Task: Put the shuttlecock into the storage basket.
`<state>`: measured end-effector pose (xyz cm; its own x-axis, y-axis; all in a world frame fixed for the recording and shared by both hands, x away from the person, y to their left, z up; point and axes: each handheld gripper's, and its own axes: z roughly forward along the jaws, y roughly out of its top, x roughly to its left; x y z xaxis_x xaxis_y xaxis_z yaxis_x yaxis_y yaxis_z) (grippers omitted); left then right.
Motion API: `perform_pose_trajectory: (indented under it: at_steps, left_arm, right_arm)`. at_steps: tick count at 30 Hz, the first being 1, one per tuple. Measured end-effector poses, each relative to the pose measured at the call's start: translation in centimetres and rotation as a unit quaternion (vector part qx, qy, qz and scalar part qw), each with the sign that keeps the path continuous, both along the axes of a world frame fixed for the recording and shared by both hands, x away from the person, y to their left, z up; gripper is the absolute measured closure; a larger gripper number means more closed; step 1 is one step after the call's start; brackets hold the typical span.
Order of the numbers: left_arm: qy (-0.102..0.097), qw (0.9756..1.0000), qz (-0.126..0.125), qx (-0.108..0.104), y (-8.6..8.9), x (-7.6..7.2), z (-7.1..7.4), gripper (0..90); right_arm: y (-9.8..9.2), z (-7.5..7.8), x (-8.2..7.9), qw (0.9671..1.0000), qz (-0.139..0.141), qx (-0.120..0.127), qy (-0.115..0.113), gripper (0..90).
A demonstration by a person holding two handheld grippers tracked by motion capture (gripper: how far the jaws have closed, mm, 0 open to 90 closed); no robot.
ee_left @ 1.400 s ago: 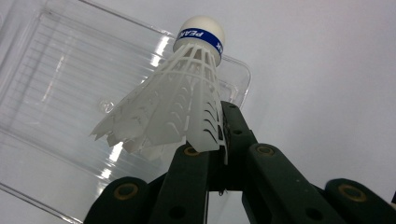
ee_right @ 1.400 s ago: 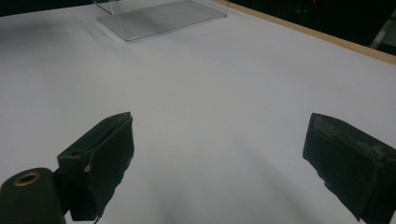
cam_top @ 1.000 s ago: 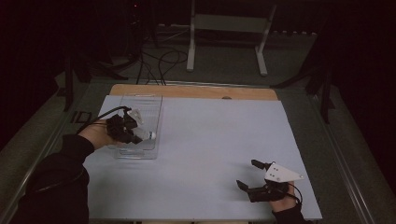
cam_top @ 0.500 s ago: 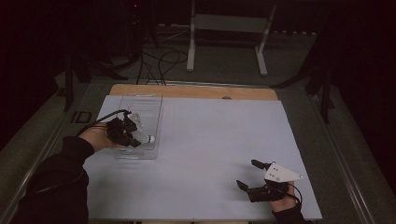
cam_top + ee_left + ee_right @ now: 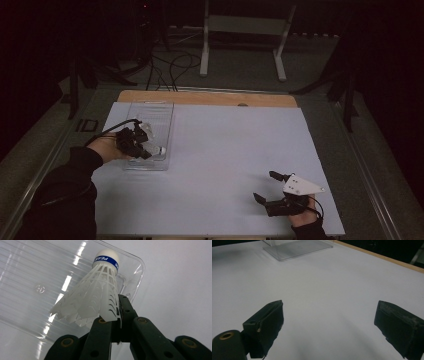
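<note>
Where the left gripper (image 5: 117, 315) reaches over the near end of the clear ribbed plastic tray (image 5: 30, 287), its two black jaws are clenched on the rim of the skirt of a white plastic shuttlecock (image 5: 92, 297). From the left gripper view, the shuttlecock leans up and away from the jaws, its rounded white cork tip pointing toward the tray's far corner and its flared open end spreading to the left of the jaws. A blue band with white lettering circles the neck just below the tip. The skirt is a moulded lattice, thin ribs fanning out into feather-shaped lobes, matte and slightly translucent. Behind it the tray is glossy, with fine parallel ridges across its floor, rounded corners and bright streaks of reflected light.

Seen from the high view, the left gripper (image 5: 134, 143) sits above the tray (image 5: 155, 107) at the left side of the pale lavender sheet covering the counter (image 5: 225, 150), held by a hand in a dark sleeve, and the shuttlecock (image 5: 156, 149) shows as a small white shape beside it. A strip of bare wood runs along the counter's far edge.

Well apart, near the front right corner, the right gripper (image 5: 267, 187) hovers low with a grey three-cornered plate on top. Its jaws (image 5: 332, 327) are spread wide and released, with nothing but smooth sheet between their worn, blocky pads.
</note>
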<state>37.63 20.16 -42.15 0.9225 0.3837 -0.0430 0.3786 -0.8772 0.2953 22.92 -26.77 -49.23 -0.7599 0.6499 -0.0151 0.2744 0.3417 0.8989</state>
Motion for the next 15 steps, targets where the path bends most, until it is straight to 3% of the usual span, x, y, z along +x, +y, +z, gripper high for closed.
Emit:
perform_pose_trajectory:
  at_steps: [8,13,15]
  left_arm:
    - [0.007,0.9996,0.028,-0.004,-0.37,0.48,-0.30,81.7]
    - [-0.009,0.9973,0.072,-0.009,-0.35,0.79,0.01,58.7]
    - [-0.020,0.9959,0.087,-0.008,-0.35,0.77,0.16,45.1]
  right_arm:
    - [0.00,-0.02,0.01,1.0000,-0.001,-0.002,0.001,8.8]
    - [-0.03,0.00,0.01,1.0000,-0.002,-0.002,0.000,8.8]
    - [-0.04,0.02,-0.01,1.0000,-0.003,-0.002,0.000,8.8]
